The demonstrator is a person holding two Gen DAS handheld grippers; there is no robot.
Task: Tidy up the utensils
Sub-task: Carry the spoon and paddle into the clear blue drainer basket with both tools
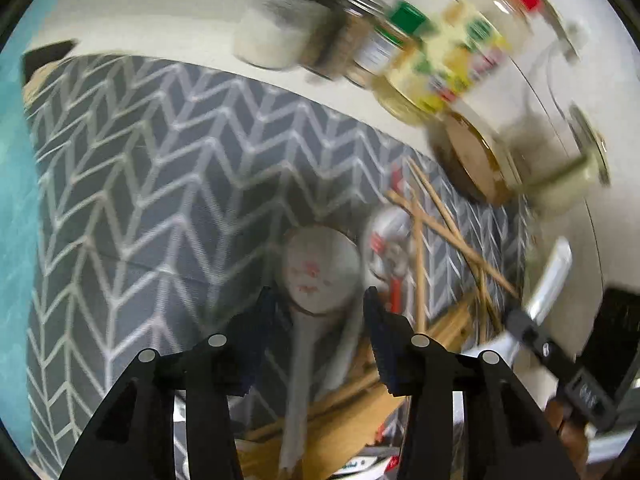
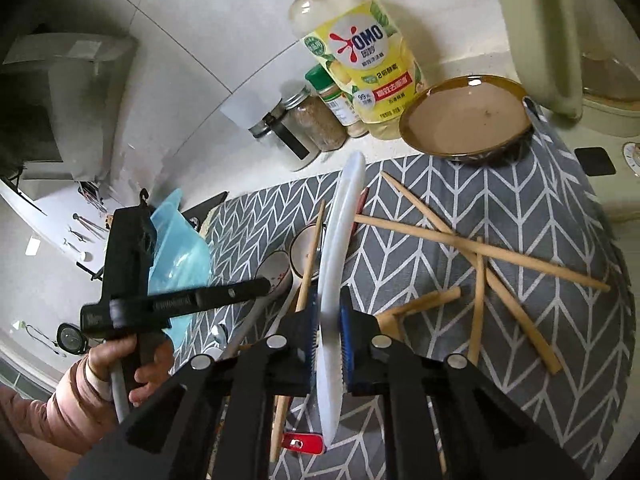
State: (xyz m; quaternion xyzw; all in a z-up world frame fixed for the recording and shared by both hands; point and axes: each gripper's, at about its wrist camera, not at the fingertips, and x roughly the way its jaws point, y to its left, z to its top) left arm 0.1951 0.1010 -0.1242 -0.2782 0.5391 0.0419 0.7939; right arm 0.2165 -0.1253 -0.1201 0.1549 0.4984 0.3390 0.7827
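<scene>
My right gripper (image 2: 329, 316) is shut on a long white utensil (image 2: 340, 248), held edge-on above the grey chevron mat (image 2: 540, 216). Several wooden chopsticks (image 2: 472, 244) lie scattered on the mat. Two white ceramic spoons (image 2: 276, 272) lie left of the white utensil. My left gripper (image 1: 320, 300) is open, its jaws on either side of a white ceramic spoon (image 1: 316, 268); the view is blurred. A second spoon (image 1: 390, 240) and chopsticks (image 1: 448, 220) lie to its right. The left gripper also shows in the right wrist view (image 2: 240, 292).
A brown bowl (image 2: 466, 114), a yellow detergent bottle (image 2: 360, 68) and spice jars (image 2: 316, 120) stand behind the mat. A green appliance (image 2: 560, 40) is at the back right. A blue plastic container (image 2: 180, 240) sits at the mat's left. A red-handled tool (image 2: 304, 442) lies near.
</scene>
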